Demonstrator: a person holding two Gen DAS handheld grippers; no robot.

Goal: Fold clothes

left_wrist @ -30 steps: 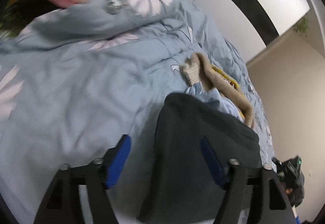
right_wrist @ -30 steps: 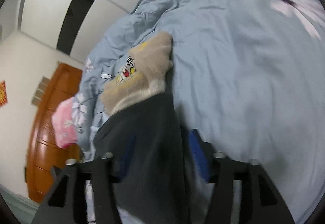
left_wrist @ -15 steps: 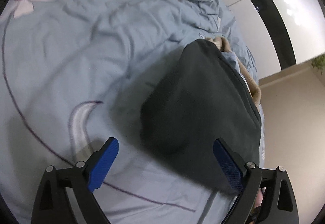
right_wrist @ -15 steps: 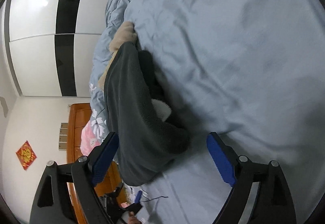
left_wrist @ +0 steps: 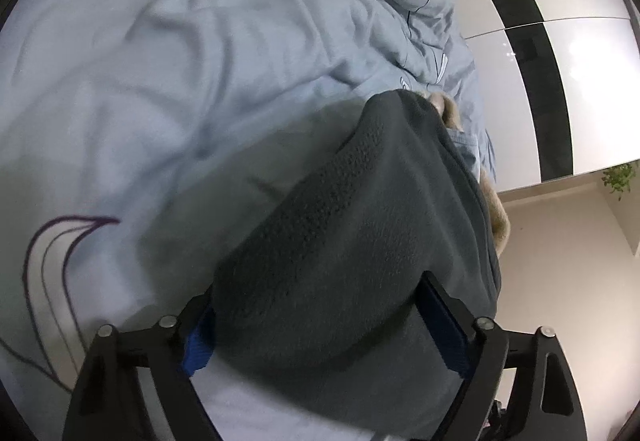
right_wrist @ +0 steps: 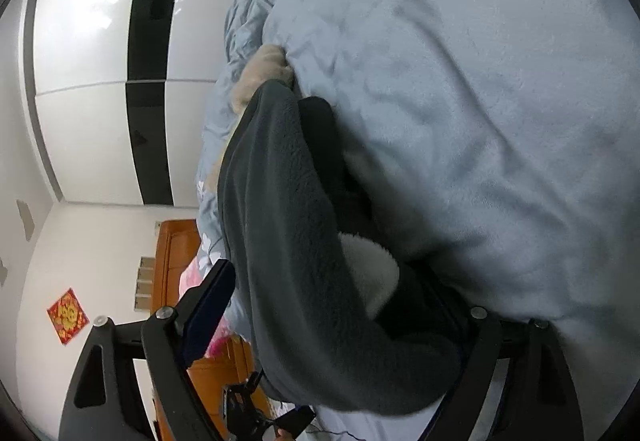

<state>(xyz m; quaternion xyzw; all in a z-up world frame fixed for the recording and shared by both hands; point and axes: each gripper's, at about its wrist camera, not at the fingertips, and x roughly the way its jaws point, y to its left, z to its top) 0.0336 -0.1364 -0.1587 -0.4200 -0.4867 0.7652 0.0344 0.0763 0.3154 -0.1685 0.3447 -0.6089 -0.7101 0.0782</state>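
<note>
Blue floral bedding point(left_wrist: 168, 89) covers the bed where the dark fleece garment point(left_wrist: 360, 241) lies in a thick bundle over a tan garment point(right_wrist: 264, 69). The left gripper point(left_wrist: 324, 325) and right gripper point(right_wrist: 340, 325) each straddle an end of it, jaws wide and apparently not yet pinching. Closing on so much bulk risks catching only the top layer, or the bedding too, spoiling the fold.
</note>
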